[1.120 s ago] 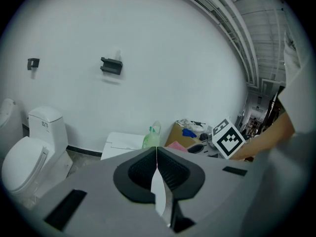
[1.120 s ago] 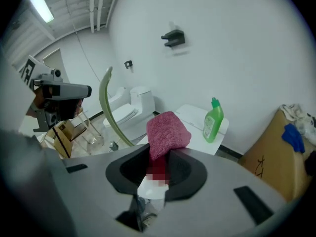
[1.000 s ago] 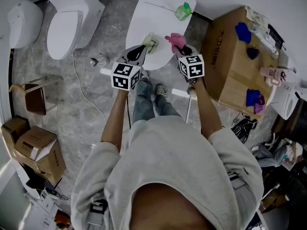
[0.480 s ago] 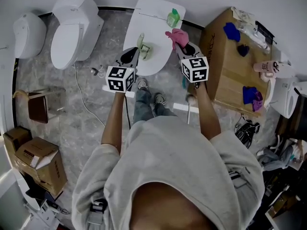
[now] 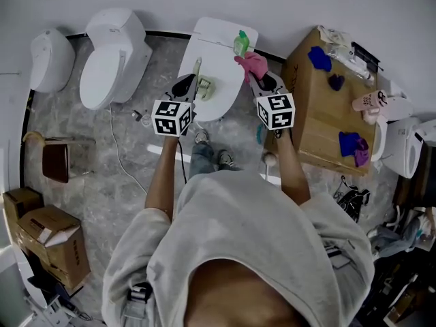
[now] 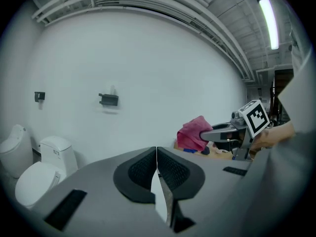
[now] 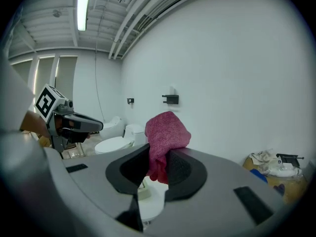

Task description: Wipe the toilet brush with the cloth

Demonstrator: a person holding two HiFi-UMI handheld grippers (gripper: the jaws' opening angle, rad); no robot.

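squeezing a pink cloth [image 7: 167,132] tight in the right gripper [image 7: 157,168], with the cloth bunched up and poking out over the top of the jaws. holding it up above the right edge of the white toilet [image 5: 221,53], near the green bottle [image 5: 241,43] at the back.

can see the toilet brush [image 5: 205,87] down on the white lid of that toilet, pale green head near the front, thin stick pointing toward the wall. not touching the cloth.

pointing the left gripper [image 6: 157,158] at the wall, two black pads pressed flat together. only a thin pale sliver low in the gap, too small to name. from above, hovering the tip of the left gripper just beside the brush, on its left. cannot tell if touching it.

both grippers side by side, a little apart, with a black and white cube on each.

off to the left, another white toilet [image 5: 112,56] and one more white bowl [image 5: 48,58] by the wall. off to the right, a big brown box [image 5: 320,107] with blue cloths [image 5: 349,142] on top. lower left, a brown stool [image 5: 56,159] and more cardboard boxes [image 5: 44,234] on the grey floor [image 5: 129,169].
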